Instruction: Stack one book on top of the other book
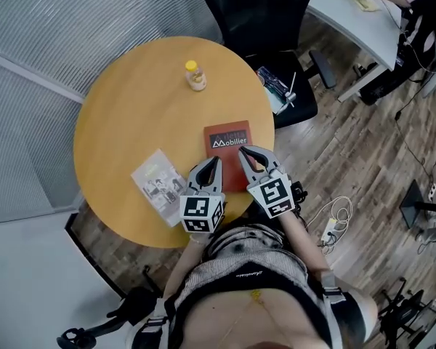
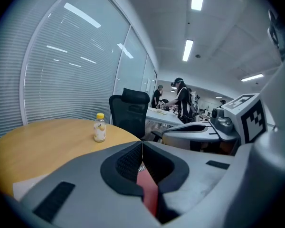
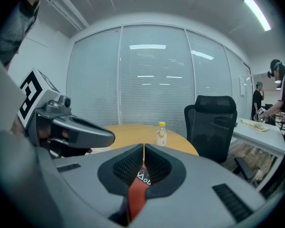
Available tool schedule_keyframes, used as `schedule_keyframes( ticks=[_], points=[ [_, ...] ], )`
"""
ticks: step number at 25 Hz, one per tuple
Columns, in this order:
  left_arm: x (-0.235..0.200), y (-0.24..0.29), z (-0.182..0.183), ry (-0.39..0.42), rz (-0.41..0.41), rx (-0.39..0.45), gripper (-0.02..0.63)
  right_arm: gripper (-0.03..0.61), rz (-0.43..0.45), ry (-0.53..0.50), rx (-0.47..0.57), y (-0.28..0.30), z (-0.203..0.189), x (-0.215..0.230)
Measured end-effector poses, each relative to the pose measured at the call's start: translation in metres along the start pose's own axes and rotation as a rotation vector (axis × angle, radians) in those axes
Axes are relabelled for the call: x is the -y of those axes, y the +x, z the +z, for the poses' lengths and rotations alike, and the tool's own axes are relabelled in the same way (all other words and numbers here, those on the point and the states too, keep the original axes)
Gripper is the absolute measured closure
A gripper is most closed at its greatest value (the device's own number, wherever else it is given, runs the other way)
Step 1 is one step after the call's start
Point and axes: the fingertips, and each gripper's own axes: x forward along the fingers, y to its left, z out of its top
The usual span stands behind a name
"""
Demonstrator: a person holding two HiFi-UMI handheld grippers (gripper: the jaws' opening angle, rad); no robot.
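Observation:
On the round wooden table (image 1: 116, 122) a red book (image 1: 228, 142) lies near the front edge. Left of it lies a pale grey book (image 1: 157, 181) with pictures on its cover. Both grippers hang side by side over the red book's near end. My left gripper (image 1: 216, 160) is shut with nothing in it, at the book's left near corner. My right gripper (image 1: 242, 151) is shut and empty too, over the book's near half. In the left gripper view the red book (image 2: 150, 194) shows through the gap under the closed jaws. The right gripper view shows the red book (image 3: 137, 190) the same way.
A small yellow-capped bottle (image 1: 195, 75) stands at the table's far side. A black office chair (image 1: 265, 20) sits behind the table. A white desk (image 1: 360, 24) with people at it fills the upper right. A power strip (image 1: 327, 228) and cables lie on the wooden floor.

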Motion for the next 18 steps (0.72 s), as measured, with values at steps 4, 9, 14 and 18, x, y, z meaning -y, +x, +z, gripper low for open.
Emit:
schedule_keyframes(
  ticks=[4, 9, 14, 18],
  points=[
    [-0.005, 0.009, -0.026, -0.01, 0.006, -0.046, 0.592, 0.557, -0.013, 0.025, -0.064, 0.004, -0.031, 0.002],
    [-0.011, 0.018, -0.06, 0.004, 0.015, -0.124, 0.592, 0.557, -0.005, 0.044, -0.155, 0.01, -0.066, 0.002],
    [-0.016, 0.025, -0.09, -0.018, 0.011, -0.2, 0.592, 0.557, 0.004, -0.008, -0.25, 0.018, -0.098, 0.003],
    [-0.021, 0.031, -0.111, -0.029, 0.004, -0.253, 0.592, 0.557, 0.001, -0.001, -0.312, 0.024, -0.121, 0.003]
  ],
)
